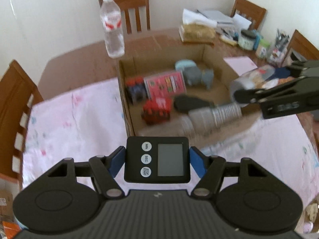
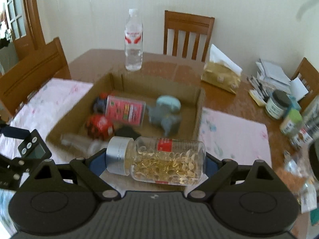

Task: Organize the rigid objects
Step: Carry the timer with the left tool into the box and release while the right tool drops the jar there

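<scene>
My left gripper (image 1: 157, 162) is shut on a black digital timer (image 1: 157, 160), held above the pink cloth just in front of the cardboard box (image 1: 124, 91). My right gripper (image 2: 156, 160) is shut on a clear capsule bottle (image 2: 157, 160) with a silver cap, lying sideways over the box's near edge (image 2: 199, 111). The bottle also shows in the left wrist view (image 1: 253, 79) at the box's right side. Inside the box lie a pink pack (image 1: 165, 83), a red pack (image 1: 157, 110), a grey elephant toy (image 1: 197, 74) and a stack of clear cups (image 1: 211, 117).
A water bottle (image 1: 112, 25) stands behind the box on the wooden table (image 2: 239, 101). A tissue pack (image 2: 221, 77), jars (image 2: 278, 104) and papers crowd the table's right side. Wooden chairs (image 2: 188, 34) surround the table. A pink cloth (image 1: 75, 117) covers the near part.
</scene>
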Action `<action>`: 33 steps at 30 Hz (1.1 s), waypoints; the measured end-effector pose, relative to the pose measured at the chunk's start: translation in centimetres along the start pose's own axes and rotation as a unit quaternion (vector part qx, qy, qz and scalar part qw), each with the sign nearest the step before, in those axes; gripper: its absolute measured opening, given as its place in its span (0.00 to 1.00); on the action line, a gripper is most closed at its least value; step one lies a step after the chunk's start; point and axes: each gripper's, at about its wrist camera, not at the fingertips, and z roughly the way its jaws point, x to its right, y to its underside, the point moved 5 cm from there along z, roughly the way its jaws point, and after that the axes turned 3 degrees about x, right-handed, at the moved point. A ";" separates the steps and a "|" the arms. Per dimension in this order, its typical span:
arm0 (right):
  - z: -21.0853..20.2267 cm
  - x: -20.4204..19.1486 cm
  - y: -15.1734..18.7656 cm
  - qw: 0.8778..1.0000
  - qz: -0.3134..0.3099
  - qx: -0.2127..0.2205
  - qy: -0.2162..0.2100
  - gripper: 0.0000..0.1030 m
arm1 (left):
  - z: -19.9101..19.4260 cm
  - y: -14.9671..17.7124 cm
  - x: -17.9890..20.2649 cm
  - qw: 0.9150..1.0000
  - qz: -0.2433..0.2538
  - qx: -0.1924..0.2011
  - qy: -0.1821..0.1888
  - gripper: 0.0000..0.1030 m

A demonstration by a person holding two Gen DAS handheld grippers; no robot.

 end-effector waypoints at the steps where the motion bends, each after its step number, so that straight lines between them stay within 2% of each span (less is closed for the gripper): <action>1: 0.8 0.0 -0.5 1.000 0.003 -0.002 -0.002 0.94 | 0.1 -0.6 -0.2 1.000 0.001 0.004 -0.001 0.67; 8: 5.0 -0.4 -1.1 1.000 0.011 -0.015 0.001 0.94 | 2.0 -4.2 -0.7 1.000 0.004 0.020 -0.012 0.67; 10: 5.2 -0.4 -1.1 1.000 0.011 -0.007 0.007 1.00 | 2.6 -5.0 -0.7 1.000 0.004 0.022 -0.011 0.67; 18: 3.1 0.5 0.0 0.999 0.046 -0.004 0.010 1.00 | 6.5 -9.2 0.1 1.000 0.004 0.027 -0.002 0.67; 23: 1.9 1.2 0.9 0.998 0.066 -0.007 0.008 1.00 | 11.1 -12.3 0.1 1.000 -0.013 0.021 -0.006 0.67; 27: 1.2 1.4 1.3 0.998 0.066 -0.003 0.023 1.00 | 14.7 -13.4 -0.1 0.999 -0.030 0.013 -0.014 0.67; 29: 0.9 1.5 1.3 0.997 0.069 -0.001 0.025 1.00 | 15.7 -13.7 0.0 0.999 -0.034 0.016 -0.021 0.71; 31: 0.6 1.7 1.4 0.997 0.070 0.000 0.028 1.00 | 15.7 -13.9 0.0 0.998 -0.037 0.035 -0.030 0.93; 33: 0.4 1.8 1.4 0.997 0.070 0.002 0.029 1.00 | 14.6 -14.1 0.0 0.996 -0.036 0.072 -0.047 0.94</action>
